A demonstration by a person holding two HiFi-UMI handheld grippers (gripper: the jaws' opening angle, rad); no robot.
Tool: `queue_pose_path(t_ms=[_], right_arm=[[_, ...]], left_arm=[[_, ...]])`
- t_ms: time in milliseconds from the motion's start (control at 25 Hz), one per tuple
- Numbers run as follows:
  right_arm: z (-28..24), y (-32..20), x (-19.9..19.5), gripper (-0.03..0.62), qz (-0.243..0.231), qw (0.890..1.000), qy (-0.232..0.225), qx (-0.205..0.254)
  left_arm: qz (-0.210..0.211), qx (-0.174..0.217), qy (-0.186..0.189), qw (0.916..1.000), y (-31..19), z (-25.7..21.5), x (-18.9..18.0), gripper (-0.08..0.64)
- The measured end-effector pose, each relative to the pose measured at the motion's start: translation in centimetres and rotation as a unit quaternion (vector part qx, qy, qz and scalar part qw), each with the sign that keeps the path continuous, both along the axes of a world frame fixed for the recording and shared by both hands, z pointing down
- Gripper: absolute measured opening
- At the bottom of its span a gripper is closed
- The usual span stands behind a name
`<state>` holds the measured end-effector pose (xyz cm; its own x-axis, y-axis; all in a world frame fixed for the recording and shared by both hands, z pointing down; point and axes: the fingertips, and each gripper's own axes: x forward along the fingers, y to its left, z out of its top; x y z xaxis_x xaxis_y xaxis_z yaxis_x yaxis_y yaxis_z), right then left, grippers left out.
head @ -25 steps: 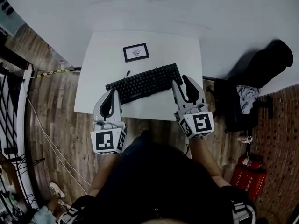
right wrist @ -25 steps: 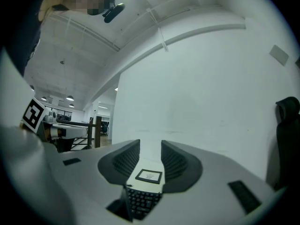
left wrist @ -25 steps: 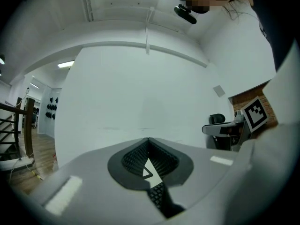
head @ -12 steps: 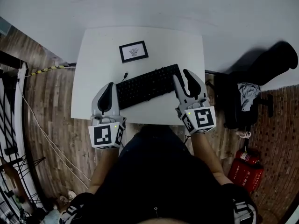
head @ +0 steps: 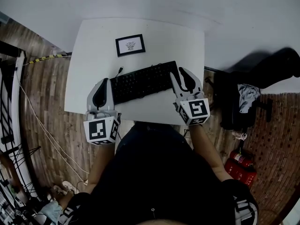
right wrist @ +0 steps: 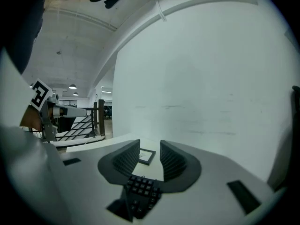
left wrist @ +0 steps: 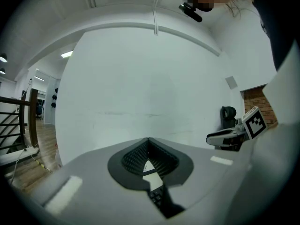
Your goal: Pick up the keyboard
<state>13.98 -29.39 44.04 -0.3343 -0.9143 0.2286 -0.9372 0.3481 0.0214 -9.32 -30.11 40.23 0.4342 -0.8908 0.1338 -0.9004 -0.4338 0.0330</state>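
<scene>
A black keyboard (head: 140, 82) lies slanted on the white table (head: 93, 41). My left gripper (head: 103, 82) is at the keyboard's left end with its jaws shut and nothing between them. In the left gripper view a few keys of the keyboard (left wrist: 157, 198) show below the closed tips. My right gripper (head: 179, 75) is at the keyboard's right end with its jaws open. In the right gripper view the keyboard's end (right wrist: 140, 191) lies below the gap of the right gripper (right wrist: 150, 146), not between the pads.
A small black-framed picture (head: 130, 45) lies on the table behind the keyboard. A dark chair with clothes (head: 251, 95) and a red fire extinguisher (head: 241, 161) stand at the right. A railing (head: 9, 102) and a floor cable are at the left.
Both grippers have moved forward and down to the keyboard's two ends. The jaws look the same in every frame.
</scene>
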Motion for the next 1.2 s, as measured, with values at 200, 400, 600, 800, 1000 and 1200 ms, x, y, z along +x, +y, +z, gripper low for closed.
queue_pose_path(t_ms=[200,400,600,800,1000,1200], right_arm=[[3.5,-0.8,0.9,0.120,-0.016,0.999,0.018,-0.041],[7.8,-1.5,1.8,0.121,-0.030,0.995,0.028,-0.095],[11.8,-2.2,2.7,0.143,-0.038,0.987,0.032,-0.154],[15.3,-2.8,3.9,0.175,-0.034,0.974,0.021,-0.223],[18.1,-3.0,4.3,0.224,-0.038,0.956,-0.017,-0.291],[19.7,-3.2,4.5,0.259,-0.042,0.940,-0.043,-0.337]], left_arm=[[-0.008,-0.020,-0.006,0.9998,0.2,1.5,0.6,0.012],[-0.017,-0.043,-0.011,0.9989,0.3,3.1,0.6,0.011],[-0.036,-0.066,-0.008,0.9971,0.2,4.1,-0.5,0.011],[-0.050,-0.077,-0.009,0.9957,0.0,4.7,-0.6,0.011],[-0.062,-0.085,-0.010,0.9944,-0.3,5.1,-0.8,0.011],[-0.073,-0.096,-0.009,0.9926,-0.5,5.7,-1.0,0.011]])
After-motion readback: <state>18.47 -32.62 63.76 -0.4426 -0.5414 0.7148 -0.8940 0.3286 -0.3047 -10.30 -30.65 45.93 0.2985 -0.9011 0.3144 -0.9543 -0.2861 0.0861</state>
